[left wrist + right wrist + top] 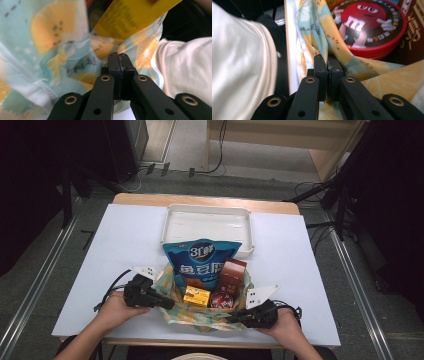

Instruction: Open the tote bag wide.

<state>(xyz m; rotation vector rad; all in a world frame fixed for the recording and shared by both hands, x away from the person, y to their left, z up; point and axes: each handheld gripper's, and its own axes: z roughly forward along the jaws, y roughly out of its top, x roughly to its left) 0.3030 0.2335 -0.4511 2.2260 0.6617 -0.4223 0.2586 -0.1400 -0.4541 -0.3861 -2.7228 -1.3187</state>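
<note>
Currently my left gripper (167, 304) and right gripper (235, 318) each pinch the printed bag (200, 319); lower evenly so the snacks stay inside.

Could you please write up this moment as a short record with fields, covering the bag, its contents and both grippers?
Surface: white-covered table
Bag: thin cloth bag printed with orange slices on pale blue, at the near table edge
In the bag: blue snack pouch, upright; brown carton; small yellow box; round red candy tin
Behind the bag: white rectangular plastic tray
Left gripper: jaws shut, at the bag's left edge; whether cloth is pinched is unclear
Right gripper: jaws shut on the bag's cloth beside the tin
</note>
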